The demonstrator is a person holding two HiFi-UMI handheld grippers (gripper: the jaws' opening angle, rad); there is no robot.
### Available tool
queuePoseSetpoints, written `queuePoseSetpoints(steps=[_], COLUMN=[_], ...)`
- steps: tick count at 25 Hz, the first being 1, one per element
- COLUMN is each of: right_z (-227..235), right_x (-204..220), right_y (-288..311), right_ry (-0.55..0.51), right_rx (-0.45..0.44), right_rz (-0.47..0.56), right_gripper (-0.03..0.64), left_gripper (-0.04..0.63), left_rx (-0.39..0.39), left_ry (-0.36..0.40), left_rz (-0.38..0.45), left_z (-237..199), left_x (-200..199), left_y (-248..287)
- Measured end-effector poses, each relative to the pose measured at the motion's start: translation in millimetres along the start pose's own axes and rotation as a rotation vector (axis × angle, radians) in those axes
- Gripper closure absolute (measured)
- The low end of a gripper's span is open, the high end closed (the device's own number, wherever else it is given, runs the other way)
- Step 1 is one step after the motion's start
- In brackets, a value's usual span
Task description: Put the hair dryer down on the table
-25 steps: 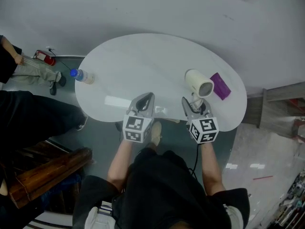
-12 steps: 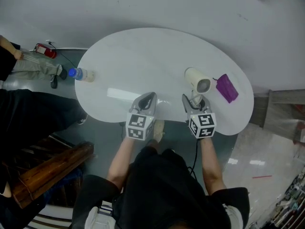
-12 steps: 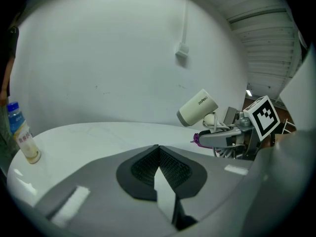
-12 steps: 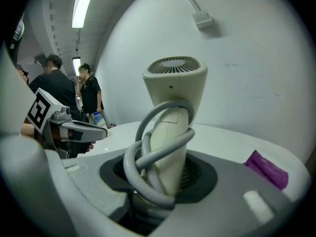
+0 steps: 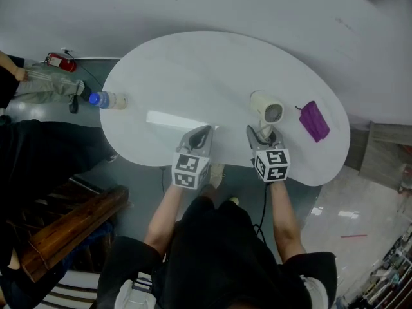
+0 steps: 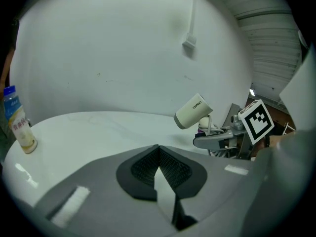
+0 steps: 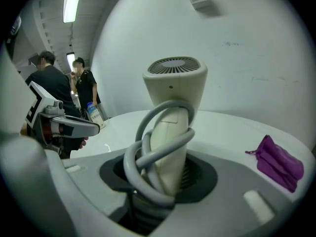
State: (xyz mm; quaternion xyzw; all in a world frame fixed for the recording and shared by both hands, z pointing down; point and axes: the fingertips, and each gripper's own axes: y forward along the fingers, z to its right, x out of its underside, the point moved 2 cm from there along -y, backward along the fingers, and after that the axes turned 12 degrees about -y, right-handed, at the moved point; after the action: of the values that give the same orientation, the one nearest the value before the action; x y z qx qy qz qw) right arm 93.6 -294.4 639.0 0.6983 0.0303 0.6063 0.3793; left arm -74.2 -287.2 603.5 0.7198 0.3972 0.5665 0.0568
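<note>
Your left gripper [image 6: 158,149]: jaws together, empty, at the table's near edge.
Your right gripper [image 7: 168,179]: clamped on the cord-wrapped handle [image 7: 170,142].
Hair dryer [image 7: 174,83]: upright in that grip, above the white table [image 5: 193,69], near the purple pouch [image 5: 314,121].
Left to do: lower it, then release.

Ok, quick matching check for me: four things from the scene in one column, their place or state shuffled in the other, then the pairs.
Things:
1. hair dryer
2. purple pouch
3. bottle
4. left gripper

Place or state:
A. jaws together, nothing between them
B. upright at the left edge of the table
C. clamped by its handle in the right gripper
D. lying near the table's right end

Pairs: 1-C, 2-D, 3-B, 4-A
</note>
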Motion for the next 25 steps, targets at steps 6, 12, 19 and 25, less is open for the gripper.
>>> queuePoseSetpoints(steps=[6,12,19,25], right_z=[5,7,8,11], right_x=[15,27,36,41], right_y=[17,31,43,49], right_ry=[-0.010,-0.001,-0.006,0.000], right_rx=[0.007,0.013,0.024,0.023], right_rz=[-0.029,-0.056,-0.077,-0.089], right_gripper=[0.423,0.423,0.423,0.423], left_gripper=[0.589,0.589,0.589,0.589], left_rx=[0.001,0.003,0.004,-0.002], left_ry=[-0.005,-0.006,-0.012,-0.015], left_rz=[-0.021,-0.032,-0.039,-0.044], left_z=[-8,-13,-16,-18], left_x=[5,6,8,9], left_y=[11,17,20,23])
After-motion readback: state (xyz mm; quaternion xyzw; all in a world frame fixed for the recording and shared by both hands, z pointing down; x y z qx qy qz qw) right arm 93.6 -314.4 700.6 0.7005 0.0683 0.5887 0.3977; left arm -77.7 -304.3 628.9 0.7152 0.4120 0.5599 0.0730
